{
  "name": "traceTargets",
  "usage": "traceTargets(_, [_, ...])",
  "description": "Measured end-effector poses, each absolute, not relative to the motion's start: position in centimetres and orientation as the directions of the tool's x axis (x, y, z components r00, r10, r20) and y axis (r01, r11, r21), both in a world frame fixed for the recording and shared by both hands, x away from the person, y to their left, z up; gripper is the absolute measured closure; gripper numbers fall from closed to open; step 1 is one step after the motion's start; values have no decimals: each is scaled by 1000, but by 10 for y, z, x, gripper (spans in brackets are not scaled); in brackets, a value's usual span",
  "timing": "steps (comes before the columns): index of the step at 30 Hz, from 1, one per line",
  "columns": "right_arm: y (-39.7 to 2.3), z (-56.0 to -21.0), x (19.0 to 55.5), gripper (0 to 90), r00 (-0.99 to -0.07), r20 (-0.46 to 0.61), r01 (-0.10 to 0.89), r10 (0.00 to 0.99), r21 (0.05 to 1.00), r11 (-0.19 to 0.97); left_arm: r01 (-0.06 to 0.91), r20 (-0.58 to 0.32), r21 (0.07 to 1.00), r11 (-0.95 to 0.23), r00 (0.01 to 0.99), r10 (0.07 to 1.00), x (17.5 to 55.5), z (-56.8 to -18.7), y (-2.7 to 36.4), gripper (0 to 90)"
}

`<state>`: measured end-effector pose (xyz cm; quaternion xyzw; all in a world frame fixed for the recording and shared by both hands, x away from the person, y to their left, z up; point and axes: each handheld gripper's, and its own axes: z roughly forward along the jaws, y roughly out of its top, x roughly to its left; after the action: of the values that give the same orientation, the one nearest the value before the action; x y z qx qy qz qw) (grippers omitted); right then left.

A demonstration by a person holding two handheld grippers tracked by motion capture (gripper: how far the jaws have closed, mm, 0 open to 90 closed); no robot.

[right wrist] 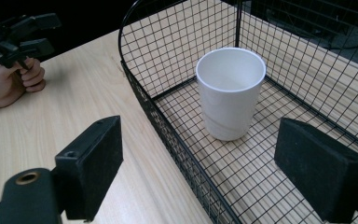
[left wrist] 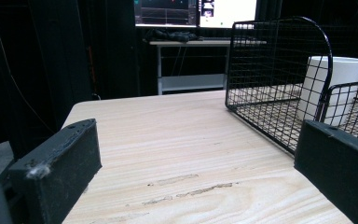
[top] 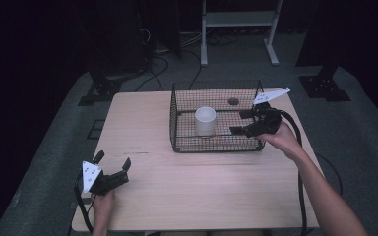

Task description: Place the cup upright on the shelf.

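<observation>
- High view: a white cup (top: pixel 205 121) stands upright inside a black wire basket (top: pixel 177 105) on the far right of the wooden counter (top: pixel 192 182); the right gripper (top: pixel 242 122) hangs at the basket's right end, fingers apart and empty; the left gripper (top: pixel 112 160) rests near left, fingers apart
- Left gripper view: the cup looks rigid, light and smooth, perhaps slippery; no label or writing readable on it
- Right gripper view: the open rim is bare; pinching across the wall just under the rim seems best
</observation>
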<state>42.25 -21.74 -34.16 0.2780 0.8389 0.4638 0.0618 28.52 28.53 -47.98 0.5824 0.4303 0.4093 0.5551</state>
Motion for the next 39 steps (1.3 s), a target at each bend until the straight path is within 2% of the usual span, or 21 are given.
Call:
traceTargets(13, [-233, -354, 406, 145, -841, 164, 418, 515, 801, 429, 49, -3, 999, -12, 295, 956, 285, -480, 285, 0])
traceTargets(39, [-269, -380, 375, 145, -816, 186, 440, 548, 814, 378, 50, -3, 999, -13, 294, 956, 285, -480, 285, 0])
